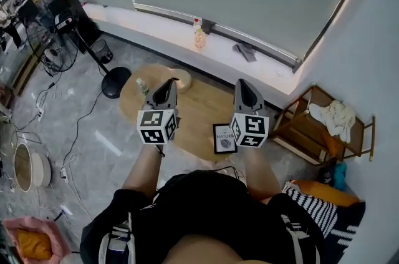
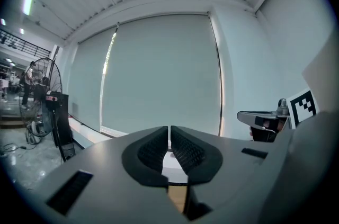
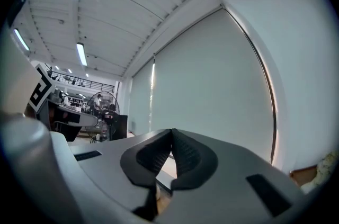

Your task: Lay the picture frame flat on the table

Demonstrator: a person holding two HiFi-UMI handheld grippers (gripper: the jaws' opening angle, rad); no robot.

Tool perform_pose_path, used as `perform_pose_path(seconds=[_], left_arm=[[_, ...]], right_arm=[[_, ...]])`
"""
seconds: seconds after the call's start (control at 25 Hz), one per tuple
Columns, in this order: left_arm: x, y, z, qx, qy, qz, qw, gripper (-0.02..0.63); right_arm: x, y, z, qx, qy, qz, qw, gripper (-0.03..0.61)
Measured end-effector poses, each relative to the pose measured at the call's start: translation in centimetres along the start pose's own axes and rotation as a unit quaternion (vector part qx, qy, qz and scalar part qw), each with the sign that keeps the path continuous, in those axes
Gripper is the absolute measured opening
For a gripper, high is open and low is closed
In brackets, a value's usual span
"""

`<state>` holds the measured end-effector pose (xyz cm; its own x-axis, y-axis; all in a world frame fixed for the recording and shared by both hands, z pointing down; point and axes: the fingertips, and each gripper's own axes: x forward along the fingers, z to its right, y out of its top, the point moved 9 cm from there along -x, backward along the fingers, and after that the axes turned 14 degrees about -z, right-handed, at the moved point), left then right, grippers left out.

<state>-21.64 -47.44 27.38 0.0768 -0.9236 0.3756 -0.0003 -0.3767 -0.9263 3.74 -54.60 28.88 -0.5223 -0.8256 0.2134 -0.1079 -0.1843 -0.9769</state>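
Observation:
A black picture frame (image 1: 224,138) with a white print is at the near edge of the oval wooden table (image 1: 199,110), partly hidden behind my right gripper's marker cube; I cannot tell whether it lies flat or stands. My left gripper (image 1: 168,83) is held up above the table's left half, jaws shut and empty. My right gripper (image 1: 244,84) is raised above the table's right half, shut on nothing. Both gripper views look up at the window blind: the left gripper (image 2: 169,135) and the right gripper (image 3: 171,139) each show their pads pressed together.
On the table stand a small bottle (image 1: 143,86) and a round pale dish (image 1: 181,79). A standing fan (image 1: 47,29) is at the left, a wooden rack (image 1: 318,122) with cloth at the right. A bottle (image 1: 199,35) sits on the windowsill.

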Motion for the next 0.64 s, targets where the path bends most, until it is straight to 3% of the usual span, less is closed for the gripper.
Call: perform_pose_path(seconds=[0.28, 0.64], left_arm=[[-0.5, 0.6, -0.2, 0.052, 0.014, 0.011, 0.9985, 0.032], [0.0, 0.2, 0.1, 0.047, -0.001, 0.001, 0.9989, 0.032]], right_arm=[[0.2, 0.3, -1.6, -0.015, 0.008, -0.004, 1.0, 0.015], [0.4, -0.2, -2.0, -0.015, 0.011, -0.007, 1.0, 0.015]])
